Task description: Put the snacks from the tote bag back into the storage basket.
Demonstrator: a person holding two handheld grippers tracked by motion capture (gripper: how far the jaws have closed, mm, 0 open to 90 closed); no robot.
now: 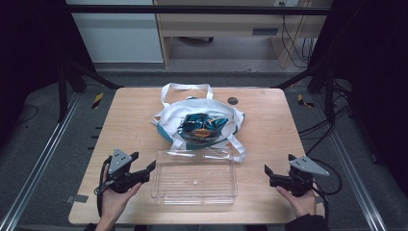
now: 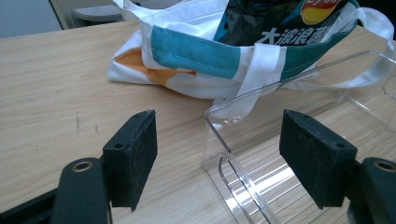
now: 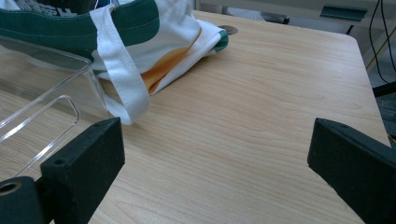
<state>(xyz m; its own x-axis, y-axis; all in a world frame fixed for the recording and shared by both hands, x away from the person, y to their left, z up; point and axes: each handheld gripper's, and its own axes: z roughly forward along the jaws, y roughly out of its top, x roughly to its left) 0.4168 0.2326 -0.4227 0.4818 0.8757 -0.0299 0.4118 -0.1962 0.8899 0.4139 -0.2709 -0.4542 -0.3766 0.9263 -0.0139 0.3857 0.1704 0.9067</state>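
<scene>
The box (image 1: 194, 177), a clear tray, lay near the front edge of the surface (image 1: 130, 125) in the high view, its long axis running left to right, open side up. The bag (image 1: 202, 122) lay just behind it, one strap draped to the box's far right corner, and a chip packet (image 1: 202, 126) showed in the bag's mouth. The left gripper (image 1: 146, 169) sat at the box's left end, jaws spread, one tip at the wall. The right gripper (image 1: 267, 174) stood apart from the right end, jaws spread, with bare wood between. Bare wood also lay on both sides of the bag.

In the left gripper view, the left gripper (image 2: 219, 154) had its spread jaws either side of the box's (image 2: 261, 140) near corner; touch could not be told. The bag (image 2: 196, 56) lay just beyond.

In the right gripper view, the right gripper (image 3: 215, 158) held its jaws wide over bare surface (image 3: 261, 102). The box (image 3: 42, 93) was at the left, and the bag's (image 3: 154, 32) strap hung beside its corner.
</scene>
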